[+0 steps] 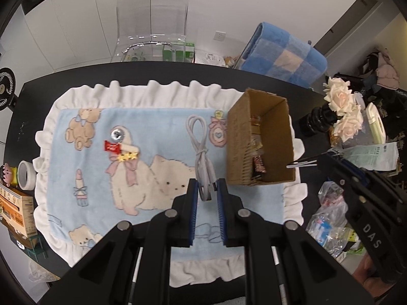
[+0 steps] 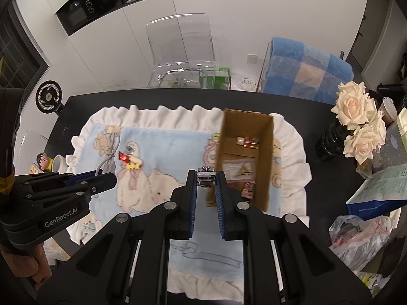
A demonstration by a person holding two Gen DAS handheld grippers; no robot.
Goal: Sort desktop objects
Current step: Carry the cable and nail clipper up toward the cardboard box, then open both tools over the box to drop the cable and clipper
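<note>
While my left gripper (image 1: pixel 206 190) is pinching a looped white cable (image 1: pixel 201 150), my right gripper (image 2: pixel 206 178) is clamping a shiny metal clip (image 2: pixel 206 174) just beside the open cardboard box (image 2: pixel 245 157) on the fleecy, frilled blanket (image 2: pixel 162 147).

Blue mat (image 1: pixel 162 132) w/ bear print, brown box (image 1: pixel 262 137), white cable (image 1: pixel 201 147), red wrapper (image 1: pixel 110 146)
</note>
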